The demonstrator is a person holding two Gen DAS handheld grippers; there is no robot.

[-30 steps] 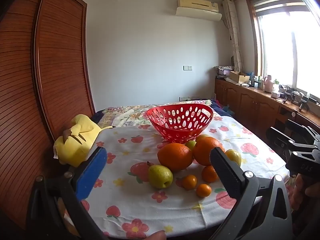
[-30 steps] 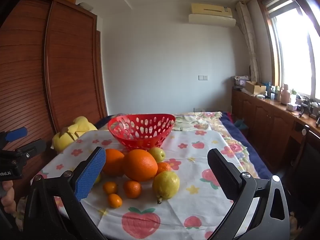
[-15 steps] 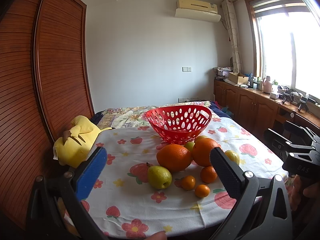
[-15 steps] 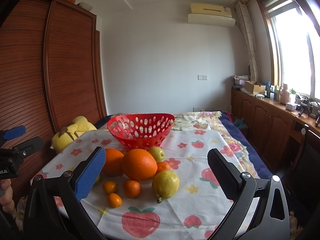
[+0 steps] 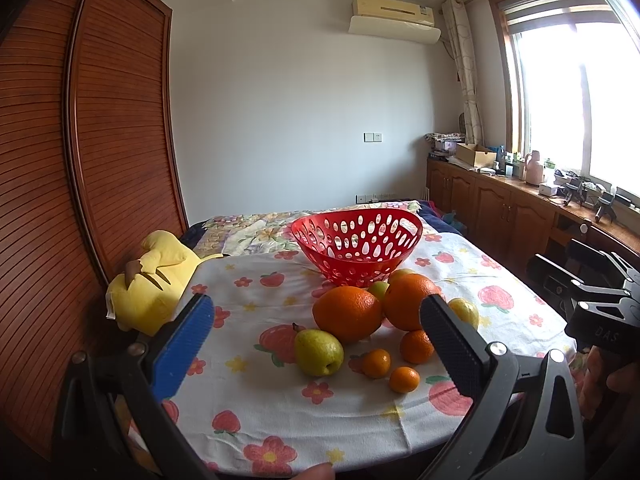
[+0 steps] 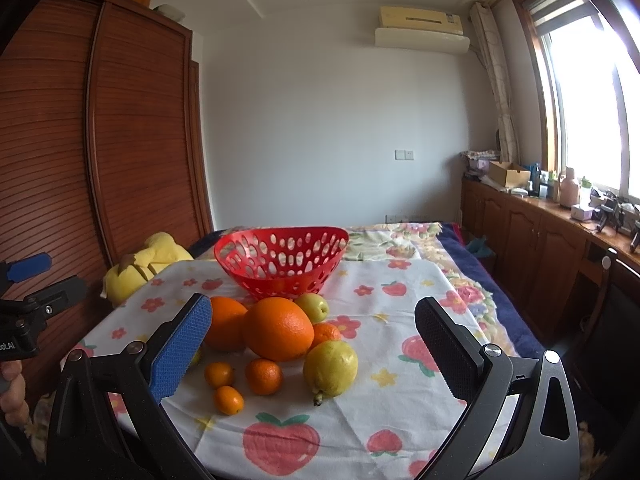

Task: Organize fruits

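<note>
Round orange and yellow fruits (image 6: 278, 334) lay beside the empty red holey plastic basket (image 6: 280, 262), both grippers wide open, picking likely next.

Table in floral cloth (image 5: 260, 408); red basket (image 5: 356, 240), loose fruit (image 5: 347, 314), yellow plush (image 5: 152, 280)
</note>
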